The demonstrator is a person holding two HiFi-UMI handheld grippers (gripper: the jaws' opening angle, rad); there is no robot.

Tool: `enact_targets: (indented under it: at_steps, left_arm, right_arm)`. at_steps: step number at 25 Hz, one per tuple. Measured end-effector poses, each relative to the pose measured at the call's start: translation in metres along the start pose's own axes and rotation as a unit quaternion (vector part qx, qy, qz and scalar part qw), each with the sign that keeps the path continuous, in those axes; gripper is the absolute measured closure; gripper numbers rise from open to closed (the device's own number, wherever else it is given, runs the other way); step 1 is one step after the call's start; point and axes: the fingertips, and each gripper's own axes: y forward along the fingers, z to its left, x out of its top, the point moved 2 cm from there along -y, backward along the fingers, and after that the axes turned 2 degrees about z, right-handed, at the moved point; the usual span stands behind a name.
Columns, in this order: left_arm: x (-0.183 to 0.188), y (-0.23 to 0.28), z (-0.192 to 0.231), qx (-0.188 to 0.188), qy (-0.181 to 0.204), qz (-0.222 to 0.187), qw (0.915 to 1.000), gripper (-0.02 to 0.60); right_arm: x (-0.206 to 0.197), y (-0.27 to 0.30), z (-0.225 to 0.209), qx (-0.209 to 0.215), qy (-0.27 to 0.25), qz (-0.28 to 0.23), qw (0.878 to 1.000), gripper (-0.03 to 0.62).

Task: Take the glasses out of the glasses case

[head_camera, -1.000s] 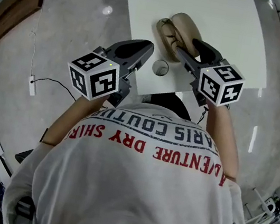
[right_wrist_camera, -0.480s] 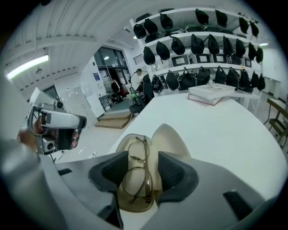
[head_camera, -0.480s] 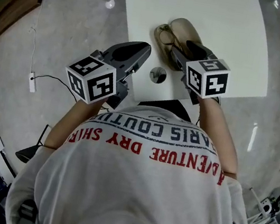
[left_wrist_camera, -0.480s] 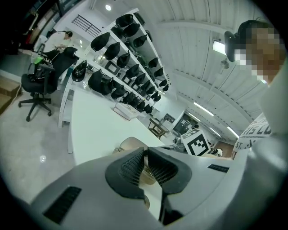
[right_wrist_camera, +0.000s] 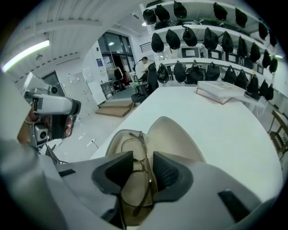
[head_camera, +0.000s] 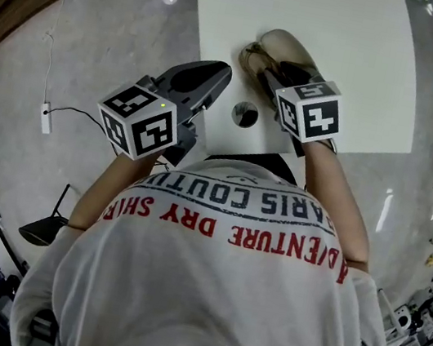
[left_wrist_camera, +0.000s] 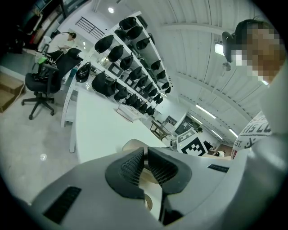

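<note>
1. White table point(head_camera: 311, 11) bore the open glasses case point(right_wrist_camera: 180, 139), glasses point(right_wrist_camera: 141, 141) inside.
2. Right gripper point(right_wrist_camera: 143, 158) straddled the frame, jaws apart; left gripper point(left_wrist_camera: 145, 159) closed, empty.
3. Light, fragile: the bridge looked the safest hold.

The glasses point(right_wrist_camera: 137, 179) lie in the open glasses case point(head_camera: 284, 47) on the table point(head_camera: 325, 30).

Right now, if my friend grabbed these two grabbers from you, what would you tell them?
Left gripper: shut, empty, held beside the near corner of the table.
Right gripper: open, jaws on either side of the frame of the glasses, not gripping.
Glasses case: open on the table, glasses lying inside.
Done: case is open, right gripper is lined up.
To do: close on the frame and lift the glasses out.
</note>
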Motion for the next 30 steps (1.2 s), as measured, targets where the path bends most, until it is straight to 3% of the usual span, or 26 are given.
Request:
enact_targets:
  at_steps: [3,6,19,30]
  left_arm:
    - [0.000,-0.002,0.004,0.002,-0.003,-0.003,1.0000,0.534]
    - [-0.002,-0.005,0.007,0.004,-0.007,-0.006,1.0000,0.534]
    - [-0.008,-0.012,0.004,0.006,-0.006,-0.009,0.9999,0.534]
    - [-0.006,-0.025,-0.011,0.001,0.008,-0.018,0.9998,0.534]
  right_arm:
    - [0.001,0.002,0.001,0.004,-0.001,0.002,1.000,0.470]
    - [0.002,0.004,-0.001,-0.010,-0.005,0.007,1.000,0.545]
    - [0.004,-0.007,0.000,-0.024,-0.024,-0.004,0.999,0.562]
    - [0.022,-0.042,0.001,-0.064,-0.058,-0.050,0.995,0.562]
